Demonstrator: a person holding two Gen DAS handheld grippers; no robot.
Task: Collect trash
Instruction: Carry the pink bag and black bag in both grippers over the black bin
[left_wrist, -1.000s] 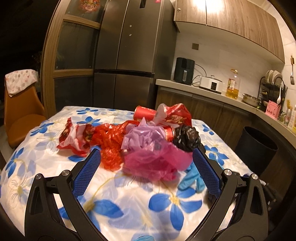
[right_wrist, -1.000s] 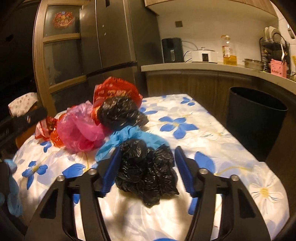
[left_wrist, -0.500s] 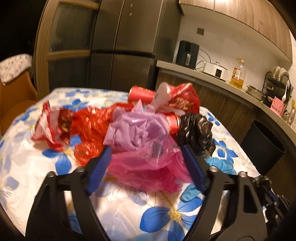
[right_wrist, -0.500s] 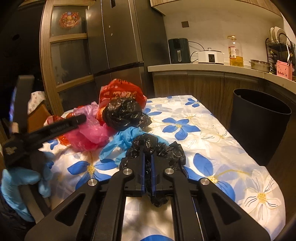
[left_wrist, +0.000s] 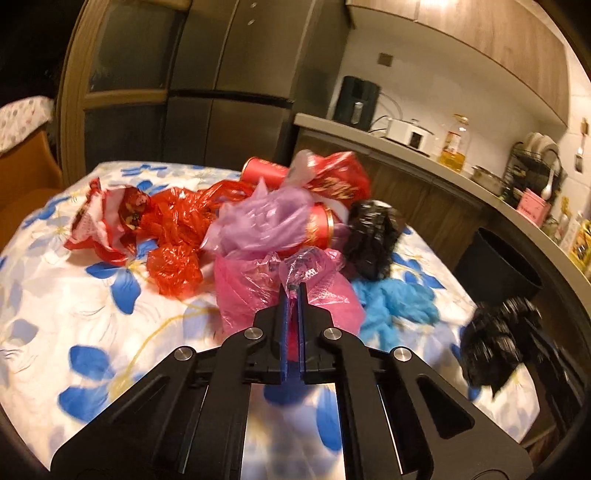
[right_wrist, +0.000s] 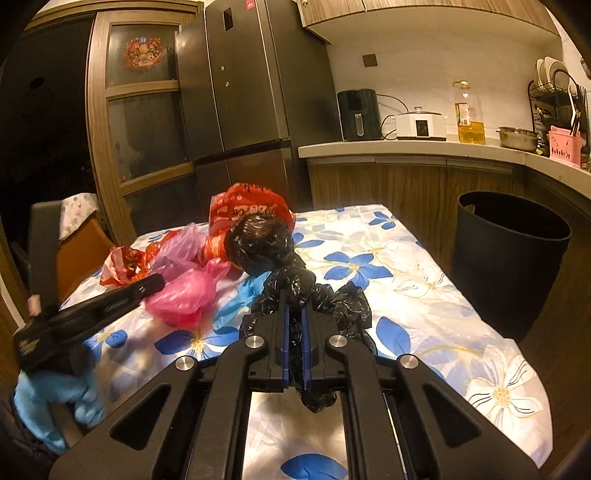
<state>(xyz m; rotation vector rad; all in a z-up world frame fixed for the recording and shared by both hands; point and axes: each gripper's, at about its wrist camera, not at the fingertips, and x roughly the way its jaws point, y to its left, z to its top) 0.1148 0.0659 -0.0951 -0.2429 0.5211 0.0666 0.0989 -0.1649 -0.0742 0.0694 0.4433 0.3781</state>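
A heap of trash lies on the flower-print tablecloth (left_wrist: 74, 302). My left gripper (left_wrist: 291, 286) is shut on a crumpled pink plastic bag (left_wrist: 251, 291) at the near edge of the heap; the same bag (right_wrist: 184, 295) shows in the right wrist view. My right gripper (right_wrist: 294, 295) is shut on a crumpled black plastic bag (right_wrist: 347, 306), held a little above the cloth; this bag appears blurred at the right of the left wrist view (left_wrist: 495, 343). Behind lie a second black bag (left_wrist: 373, 236), a lilac bag (left_wrist: 266, 218), red bags (left_wrist: 173, 229) and a blue crumpled glove (left_wrist: 395, 302).
A tall black bin (right_wrist: 509, 258) stands open on the floor right of the table. A red can (left_wrist: 317, 229) lies in the heap. A blue-gloved hand (right_wrist: 55, 402) holds the left gripper. An orange chair (left_wrist: 22, 177) stands at the far left; counter and fridge behind.
The left jaws have gone from wide open to shut on the pink bag. The right jaws closed on the black bag and raised it slightly off the cloth.
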